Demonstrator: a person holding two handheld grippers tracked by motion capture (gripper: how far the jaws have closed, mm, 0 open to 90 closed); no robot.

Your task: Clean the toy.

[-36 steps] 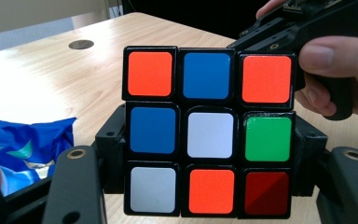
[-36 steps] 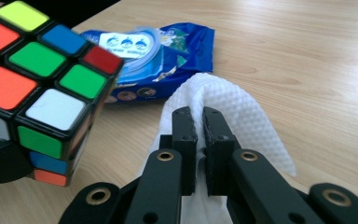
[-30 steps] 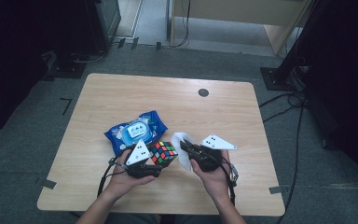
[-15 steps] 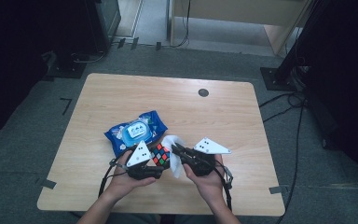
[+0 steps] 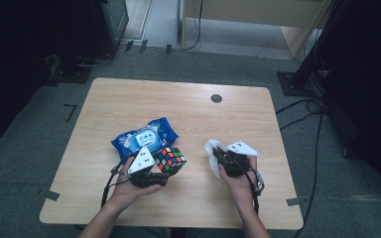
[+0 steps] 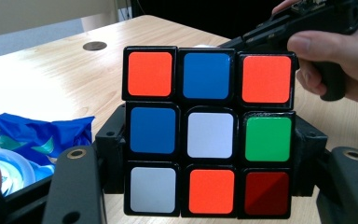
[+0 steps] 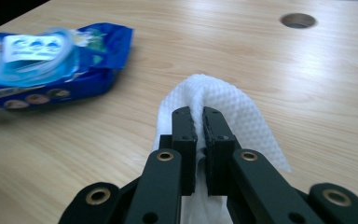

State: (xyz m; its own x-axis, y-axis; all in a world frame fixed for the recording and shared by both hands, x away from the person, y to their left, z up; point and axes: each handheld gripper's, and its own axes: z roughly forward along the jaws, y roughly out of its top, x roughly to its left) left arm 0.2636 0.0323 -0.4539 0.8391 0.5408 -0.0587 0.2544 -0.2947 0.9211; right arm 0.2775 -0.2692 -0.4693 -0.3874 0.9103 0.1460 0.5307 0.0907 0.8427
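Note:
My left gripper (image 5: 159, 171) is shut on a scrambled Rubik's cube (image 5: 170, 159), held just above the table's near left. In the left gripper view the cube (image 6: 208, 130) shows orange, blue, white, green and red stickers between the black jaws. My right gripper (image 5: 217, 157) is shut on a white wet wipe (image 5: 211, 150) to the right of the cube, apart from it. The right gripper view has the wipe (image 7: 235, 112) folded over the two closed jaws of the gripper (image 7: 199, 122).
A blue pack of wet wipes (image 5: 142, 138) lies just behind the cube, also seen as the pack (image 7: 42, 60) in the right gripper view. A round cable hole (image 5: 217, 98) sits at the table's far side. The wooden table (image 5: 129, 99) has cables and stands around it.
The right gripper with the wipe has pulled away to the right from the cube. The left gripper and cube stay in place.

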